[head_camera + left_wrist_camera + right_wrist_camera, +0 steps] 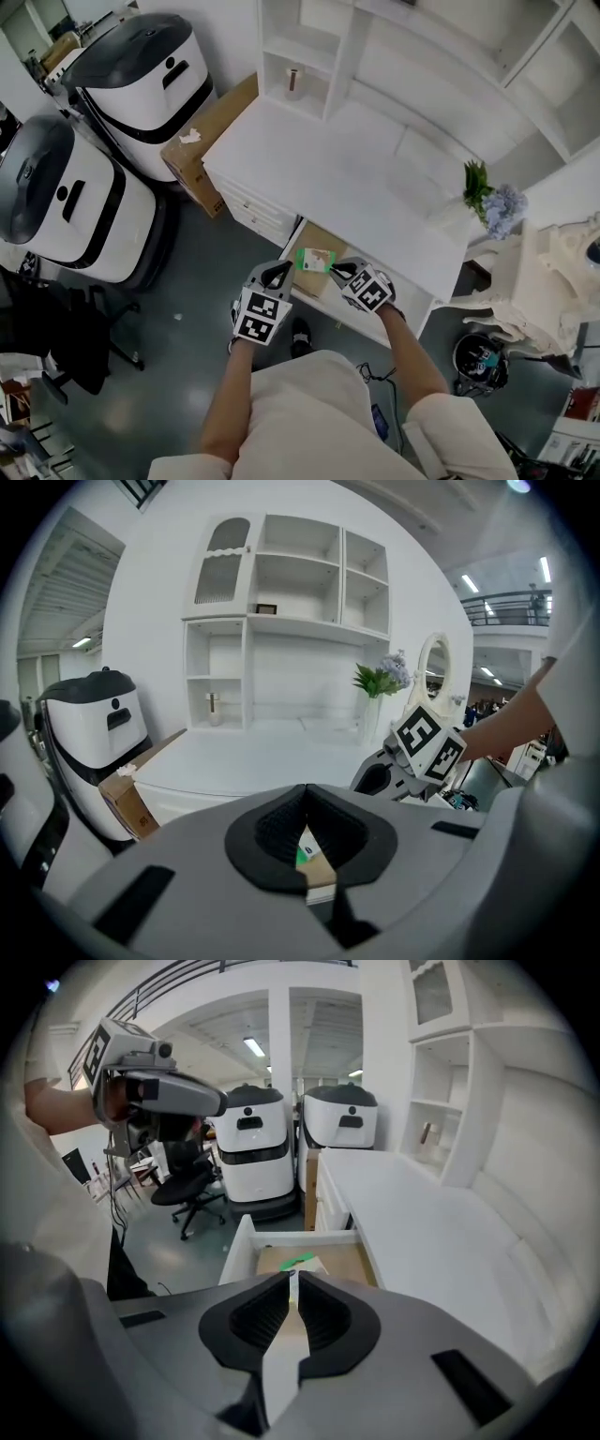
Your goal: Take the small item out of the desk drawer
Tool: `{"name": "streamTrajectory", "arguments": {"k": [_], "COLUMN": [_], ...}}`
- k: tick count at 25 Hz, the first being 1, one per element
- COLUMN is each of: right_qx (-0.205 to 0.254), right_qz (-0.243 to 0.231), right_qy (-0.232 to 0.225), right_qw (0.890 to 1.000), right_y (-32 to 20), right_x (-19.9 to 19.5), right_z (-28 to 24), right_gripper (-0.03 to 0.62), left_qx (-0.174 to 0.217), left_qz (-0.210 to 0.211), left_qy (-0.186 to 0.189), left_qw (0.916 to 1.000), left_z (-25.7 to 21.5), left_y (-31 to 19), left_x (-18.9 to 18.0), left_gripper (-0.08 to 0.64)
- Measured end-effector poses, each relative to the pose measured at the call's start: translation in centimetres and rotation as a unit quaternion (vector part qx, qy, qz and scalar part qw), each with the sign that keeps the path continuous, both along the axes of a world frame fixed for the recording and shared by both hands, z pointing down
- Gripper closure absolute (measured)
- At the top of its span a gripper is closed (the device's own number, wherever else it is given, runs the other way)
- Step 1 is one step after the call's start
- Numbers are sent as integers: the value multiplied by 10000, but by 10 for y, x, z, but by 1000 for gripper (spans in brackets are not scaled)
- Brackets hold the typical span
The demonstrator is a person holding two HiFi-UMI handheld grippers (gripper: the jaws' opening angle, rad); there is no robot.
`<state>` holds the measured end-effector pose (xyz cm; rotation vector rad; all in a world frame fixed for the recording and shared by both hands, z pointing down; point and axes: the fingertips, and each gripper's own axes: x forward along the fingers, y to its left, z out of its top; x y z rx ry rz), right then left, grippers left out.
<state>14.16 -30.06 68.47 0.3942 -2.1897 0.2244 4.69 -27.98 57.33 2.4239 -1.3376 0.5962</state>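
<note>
**Clerk:** Entry one, small box [315, 259]. Location?

**Keeper:** Out of the open drawer [238, 1252] and held in the air over it, in front of the white worktop [356, 178]. The drawer stood pulled out, probably because both hands were occupied.

**Clerk:** Entry two, left gripper [277, 272]?

**Keeper:** Jaws clenched on the small box, with one end seated well between the pads. I judged this the firmer hold, suited to carrying.

**Clerk:** Entry three, right gripper [337, 270]?

**Keeper:** Jaws drawn almost together on the box's opposite edge, a thin pinch only. Two holds on one box suggested steadying or a handover. Which of the two could not be determined.
</note>
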Motion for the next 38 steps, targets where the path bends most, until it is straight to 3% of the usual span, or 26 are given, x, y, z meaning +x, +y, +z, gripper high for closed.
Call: {"name": "streamTrajectory", "arguments": {"k": [8,16,32,38], "right_qx": [-177,-156,-318,-339], "right_qz": [-752,-1495,-2007,-2194], "right_qy": [209,587,1311,1562], "right_qw": [9968,9869,9703,9625], "right_y": [-1,2,-19,-23], "right_x": [-10,-23,-39,-44], "right_z": [21,47,103,124], "right_gripper": [508,443,225,213], "left_qx": [-27,-165,-391,-494], "left_qz": [-751,-951,-1258,-1625], "left_qy": [326,306,257,276], "left_qw": [9966,9949,9910,9851], "left_z": [9,20,32,41], "left_y": [1,12,30,45], "left_x": [-8,-12,-22,-41], "left_gripper": [545,545,545,545]}}
